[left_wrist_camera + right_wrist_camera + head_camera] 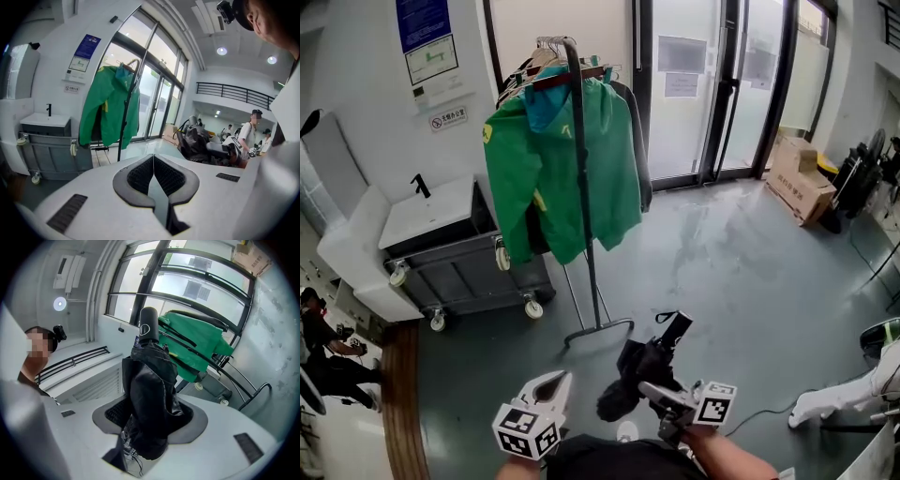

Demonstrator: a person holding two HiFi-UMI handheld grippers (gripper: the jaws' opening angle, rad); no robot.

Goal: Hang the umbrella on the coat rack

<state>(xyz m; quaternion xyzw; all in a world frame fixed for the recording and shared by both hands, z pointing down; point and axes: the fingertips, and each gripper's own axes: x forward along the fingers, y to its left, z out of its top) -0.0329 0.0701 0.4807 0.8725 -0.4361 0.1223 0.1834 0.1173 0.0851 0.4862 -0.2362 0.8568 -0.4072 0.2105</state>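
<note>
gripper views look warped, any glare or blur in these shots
Left gripper view: fisheye, dark corners, doors bright with daylight, nothing smeared. Right gripper view: same bowed lines, umbrella sharp up close. Head view: milder distortion, pale daylight sheen on the floor.

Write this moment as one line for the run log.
right tool: shut on black umbrella | left tool: shut, empty | coat rack: ahead, green jacket on it | hanging: not yet done

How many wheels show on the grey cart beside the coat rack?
4 wheels: upper left wheel, upper right wheel, lower left wheel, lower right wheel. More may hide behind the cart.
</note>
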